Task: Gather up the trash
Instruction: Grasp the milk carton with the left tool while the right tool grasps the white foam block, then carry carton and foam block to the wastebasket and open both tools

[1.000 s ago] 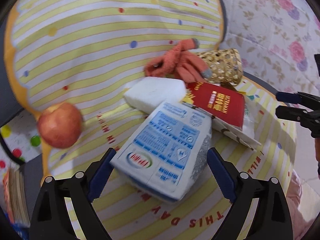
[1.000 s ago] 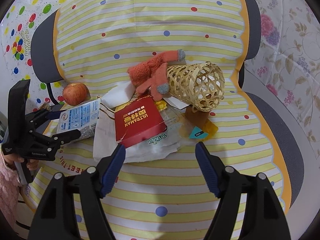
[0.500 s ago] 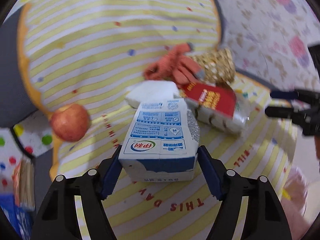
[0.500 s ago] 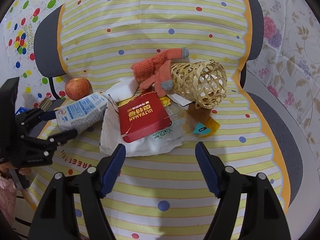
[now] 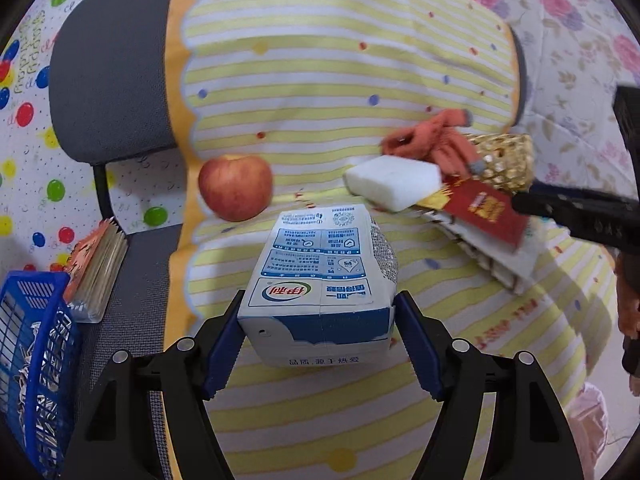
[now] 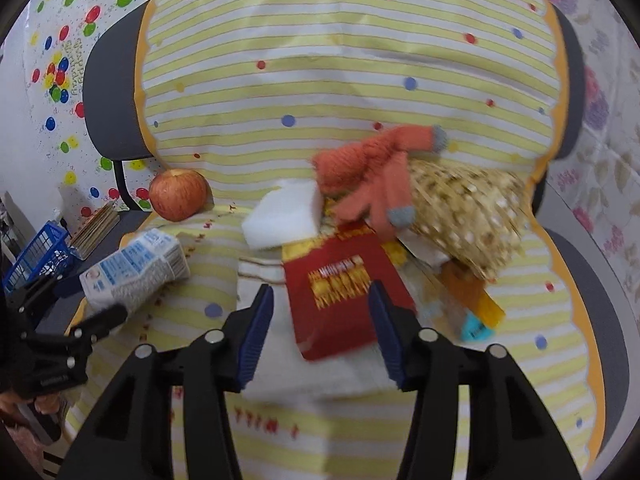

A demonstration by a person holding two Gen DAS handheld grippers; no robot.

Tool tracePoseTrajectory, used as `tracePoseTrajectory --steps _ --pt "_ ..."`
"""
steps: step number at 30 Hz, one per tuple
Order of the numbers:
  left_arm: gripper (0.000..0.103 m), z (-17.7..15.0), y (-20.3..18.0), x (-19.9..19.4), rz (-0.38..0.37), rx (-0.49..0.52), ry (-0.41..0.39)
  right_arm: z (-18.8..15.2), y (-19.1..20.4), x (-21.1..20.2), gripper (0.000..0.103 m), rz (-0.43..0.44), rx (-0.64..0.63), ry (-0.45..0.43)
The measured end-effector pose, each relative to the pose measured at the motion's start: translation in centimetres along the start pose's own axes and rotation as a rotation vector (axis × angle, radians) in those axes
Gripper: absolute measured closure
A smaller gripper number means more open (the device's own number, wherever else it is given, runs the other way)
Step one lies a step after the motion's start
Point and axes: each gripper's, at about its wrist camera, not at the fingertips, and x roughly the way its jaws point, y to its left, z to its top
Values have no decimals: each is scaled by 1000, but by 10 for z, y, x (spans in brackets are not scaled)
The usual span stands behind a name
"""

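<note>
Milk carton (image 5: 320, 280), white and blue, sits clamped between the two blue pads of the left claw (image 5: 318, 340), its base end toward the camera and its top pointing away over the yellow striped cloth (image 5: 320, 60). From the right wrist view the same carton (image 6: 136, 276) appears at the left, tilted, with the left claw (image 6: 80, 320) closed around its lower end. Just beyond the carton lies a red apple (image 5: 235, 187), resting on the cloth near its scalloped edge. To the right of the apple is a white foam block (image 5: 394, 182), which touches a pile of litter: a red paper box (image 6: 344, 288) on a white paper bag (image 6: 260, 276), an orange knitted glove (image 6: 372, 176) draped over a woven bamboo cone (image 6: 468, 216), and an orange wrapper (image 6: 476, 304) beside it. The right claw (image 6: 320, 328) is closing, its pads still apart on either side of the red box, not pressing it. A blue basket (image 5: 28, 352) and a stack of cards (image 5: 94, 272) stand at the far left, off the cloth.
</note>
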Motion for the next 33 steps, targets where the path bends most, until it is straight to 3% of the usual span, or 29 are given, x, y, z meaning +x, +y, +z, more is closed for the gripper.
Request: tracePoseTrajectory --steps 7,10,17,19,20,22,28,33 --pt "30 11 17 4 8 -38 -17 29 27 54 26 5 -73 45" --pt "31 19 24 6 32 -50 -30 39 40 76 21 -17 -117 75" --pt "31 26 31 8 42 -68 -44 51 49 107 21 -113 -152 132" --pt "31 25 30 8 44 -71 -43 52 48 112 37 -127 -152 146" --pt "31 25 30 7 42 -73 -42 51 49 111 38 -130 -155 150" --pt "31 23 29 3 33 -81 -45 48 49 96 44 -117 -151 118" --pt "31 24 22 -29 8 -98 -96 37 42 -5 44 -24 -80 -41" --pt "31 21 2 -67 -35 -101 -141 13 28 -70 44 -13 -42 -89"
